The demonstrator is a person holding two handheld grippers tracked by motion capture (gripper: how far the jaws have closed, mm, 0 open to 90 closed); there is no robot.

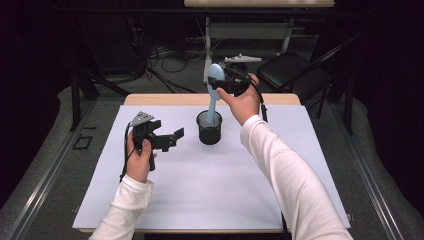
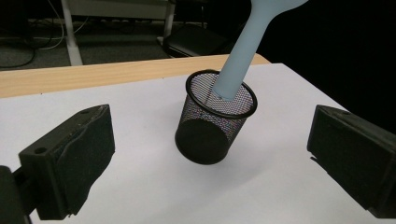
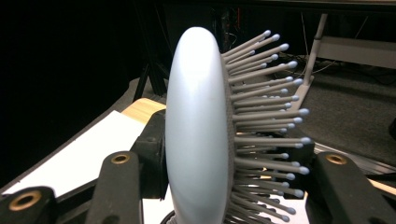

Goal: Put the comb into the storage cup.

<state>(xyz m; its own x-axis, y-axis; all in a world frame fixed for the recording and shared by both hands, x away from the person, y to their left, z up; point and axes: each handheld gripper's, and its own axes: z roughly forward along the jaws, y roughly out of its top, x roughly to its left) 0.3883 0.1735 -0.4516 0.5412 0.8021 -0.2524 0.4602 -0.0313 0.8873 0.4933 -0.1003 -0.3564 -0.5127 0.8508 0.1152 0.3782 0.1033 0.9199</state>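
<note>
Pale-blue hairbrush (image 1: 215, 85) stands almost upright, head up, handle down inside the black mesh cup (image 1: 209, 128), long axis leaning slightly. Right gripper (image 1: 223, 81) pinches the brush head between its jaws, bristles (image 3: 266, 116) poking sideways. Left gripper (image 1: 175, 136) hovers apart from the cup, jaws spread, nothing between them. White sheet (image 1: 210, 190) covers the wooden table (image 1: 165, 99); behind, dark room, cables (image 1: 165, 57), a chair (image 1: 292, 70).

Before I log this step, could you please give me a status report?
Right claw shut on hairbrush. Handle inside mesh cup. Left claw open, idle. Nothing obstructing.
</note>
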